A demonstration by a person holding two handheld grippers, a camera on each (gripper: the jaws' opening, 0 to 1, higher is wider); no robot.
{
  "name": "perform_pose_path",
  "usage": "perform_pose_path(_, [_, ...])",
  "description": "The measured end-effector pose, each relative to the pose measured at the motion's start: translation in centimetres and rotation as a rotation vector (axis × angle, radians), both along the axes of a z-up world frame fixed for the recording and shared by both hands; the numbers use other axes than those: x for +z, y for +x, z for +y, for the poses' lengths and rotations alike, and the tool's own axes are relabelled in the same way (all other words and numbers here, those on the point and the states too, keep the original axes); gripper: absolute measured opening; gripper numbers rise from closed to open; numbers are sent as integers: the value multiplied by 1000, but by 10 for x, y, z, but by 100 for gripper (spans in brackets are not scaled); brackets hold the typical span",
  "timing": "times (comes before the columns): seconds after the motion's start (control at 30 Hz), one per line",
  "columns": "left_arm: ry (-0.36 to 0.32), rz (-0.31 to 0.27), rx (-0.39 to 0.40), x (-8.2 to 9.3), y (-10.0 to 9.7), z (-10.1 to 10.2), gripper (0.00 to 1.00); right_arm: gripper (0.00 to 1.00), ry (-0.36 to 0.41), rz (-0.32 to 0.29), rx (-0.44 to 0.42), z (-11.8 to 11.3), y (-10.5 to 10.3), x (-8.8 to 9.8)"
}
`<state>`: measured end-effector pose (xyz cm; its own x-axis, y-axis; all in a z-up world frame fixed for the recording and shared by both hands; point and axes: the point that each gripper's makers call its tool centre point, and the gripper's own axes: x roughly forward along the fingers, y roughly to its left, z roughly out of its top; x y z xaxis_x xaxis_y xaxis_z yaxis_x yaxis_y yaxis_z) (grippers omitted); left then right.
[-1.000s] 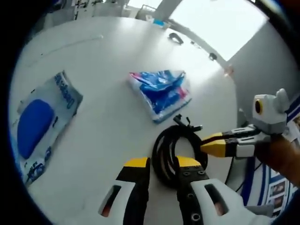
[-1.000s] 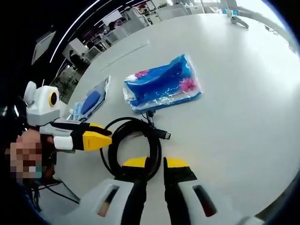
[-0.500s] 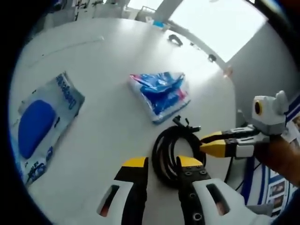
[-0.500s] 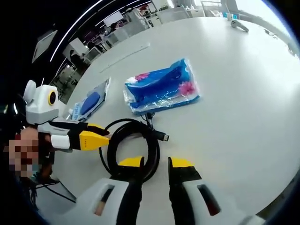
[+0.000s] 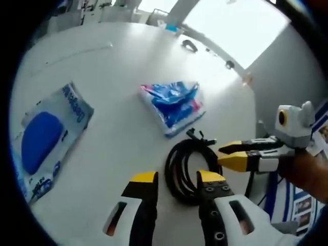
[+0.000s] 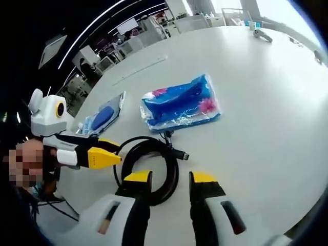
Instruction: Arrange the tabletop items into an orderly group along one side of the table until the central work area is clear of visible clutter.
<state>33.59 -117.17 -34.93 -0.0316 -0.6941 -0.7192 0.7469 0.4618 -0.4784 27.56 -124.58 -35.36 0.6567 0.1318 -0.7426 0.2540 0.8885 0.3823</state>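
Observation:
A coiled black cable [image 5: 187,166] [image 6: 148,171] lies on the white table [image 5: 123,77] near its edge. My left gripper [image 5: 177,179] is open, its yellow-tipped jaws straddling the left side of the coil. My right gripper [image 6: 170,178] is also open, with the coil's right side between its jaws. Each gripper shows in the other's view: the right gripper [image 5: 225,154] reaches the coil from the right, the left gripper [image 6: 119,152] from the left. Beyond the coil lies a blue plastic packet [image 5: 173,104] [image 6: 180,104]. Farther off is a clear pouch with a blue pad [image 5: 45,138] [image 6: 101,117].
Small dark objects [image 5: 189,45] [image 5: 229,64] sit at the table's far rim, and one more small object [image 6: 261,33] is near the far edge. Thin wires [image 5: 249,184] hang off the near table edge. Desks and shelving [image 6: 118,46] stand beyond the table.
Both grippers' jaws have spread wider around the cable strands. The views have drawn back a little; the cable, packet and pouch have stayed in place.

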Motion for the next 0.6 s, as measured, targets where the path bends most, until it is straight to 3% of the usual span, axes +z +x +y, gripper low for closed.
perform_pose_path(0.13, [-6,-5,-4,2,0,1,29,35,-6,-8,8,2,1,2])
perform_pose_path(0.6, [-47,-40,-19,14,4,6,43,44,-24,-40,30,7,6,11])
